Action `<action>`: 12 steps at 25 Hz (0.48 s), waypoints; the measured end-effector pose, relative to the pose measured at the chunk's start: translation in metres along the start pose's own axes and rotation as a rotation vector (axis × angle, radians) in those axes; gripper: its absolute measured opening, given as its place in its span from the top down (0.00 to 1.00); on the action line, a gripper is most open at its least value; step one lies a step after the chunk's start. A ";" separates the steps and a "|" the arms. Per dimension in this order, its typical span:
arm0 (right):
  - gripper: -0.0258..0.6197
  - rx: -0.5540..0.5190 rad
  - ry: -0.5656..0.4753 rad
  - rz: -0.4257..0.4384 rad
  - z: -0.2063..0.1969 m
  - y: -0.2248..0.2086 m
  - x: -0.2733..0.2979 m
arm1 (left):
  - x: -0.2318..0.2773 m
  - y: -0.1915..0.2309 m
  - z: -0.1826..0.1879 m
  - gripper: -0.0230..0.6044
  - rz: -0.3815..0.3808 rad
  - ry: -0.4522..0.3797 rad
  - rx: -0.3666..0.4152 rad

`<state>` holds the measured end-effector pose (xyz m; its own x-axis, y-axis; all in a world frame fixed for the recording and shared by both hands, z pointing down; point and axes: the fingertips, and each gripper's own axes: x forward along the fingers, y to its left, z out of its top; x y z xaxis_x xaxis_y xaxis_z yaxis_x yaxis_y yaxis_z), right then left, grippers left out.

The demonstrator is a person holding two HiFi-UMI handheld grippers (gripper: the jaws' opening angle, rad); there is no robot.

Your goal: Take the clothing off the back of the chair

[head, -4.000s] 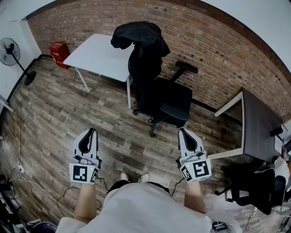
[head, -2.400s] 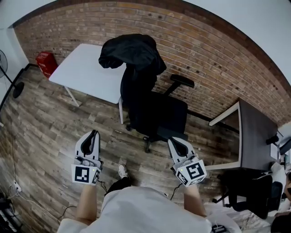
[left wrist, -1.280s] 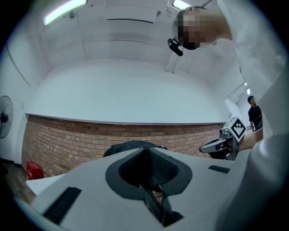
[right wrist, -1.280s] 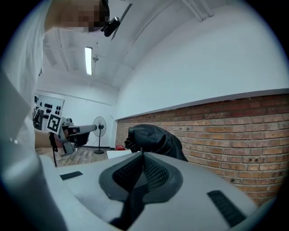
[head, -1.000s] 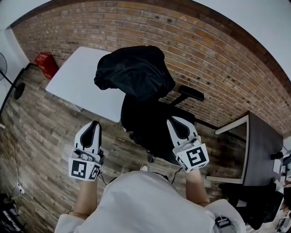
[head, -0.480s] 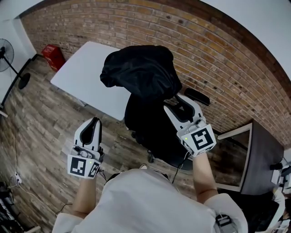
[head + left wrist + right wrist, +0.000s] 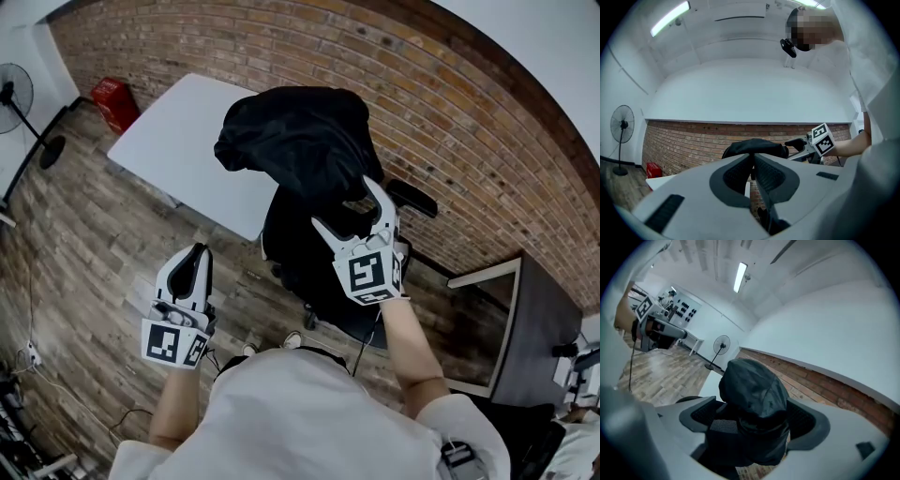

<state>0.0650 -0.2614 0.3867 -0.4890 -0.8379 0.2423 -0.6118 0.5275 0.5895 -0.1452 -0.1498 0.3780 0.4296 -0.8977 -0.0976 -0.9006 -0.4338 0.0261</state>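
A black jacket [image 7: 295,141] hangs bunched over the back of a black office chair [image 7: 314,267]. My right gripper [image 7: 345,204] is raised at the jacket's lower right edge. Its jaws are opening wide and its pads do not press on the cloth. In the right gripper view the jacket [image 7: 754,387] fills the gap ahead of the spread fingers [image 7: 701,416]. My left gripper [image 7: 192,261] hangs shut and low to the left of the chair, away from the clothing. In the left gripper view the jacket [image 7: 754,146] shows just past the shut fingertips, and the right gripper [image 7: 806,145] is beside it.
A white table [image 7: 178,141] stands behind the chair against the brick wall [image 7: 450,141]. A red box [image 7: 117,101] and a standing fan [image 7: 19,94] are at the far left. A dark desk [image 7: 530,319] is at the right. The chair's armrest [image 7: 412,199] juts out beside my right gripper.
My right gripper has moved up and left to the jacket, rolled over, and its jaws have gone from shut to wide apart. The left gripper has stayed in place.
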 end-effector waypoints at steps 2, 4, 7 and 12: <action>0.26 -0.057 0.024 -0.017 -0.006 0.002 0.012 | -0.004 -0.001 -0.004 0.89 0.006 0.009 -0.008; 0.25 -0.105 0.037 -0.002 -0.013 0.007 0.026 | -0.007 -0.001 -0.007 0.89 0.012 0.016 -0.009; 0.18 -0.137 0.019 0.037 -0.014 0.005 0.037 | -0.013 0.002 -0.008 0.89 0.025 0.022 -0.003; 0.13 -0.199 0.012 0.089 -0.008 -0.006 0.040 | -0.025 0.014 -0.012 0.89 0.065 0.025 -0.016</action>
<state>0.0541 -0.2996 0.3991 -0.5272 -0.7918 0.3083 -0.4312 0.5620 0.7059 -0.1678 -0.1347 0.3925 0.3718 -0.9257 -0.0699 -0.9257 -0.3754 0.0475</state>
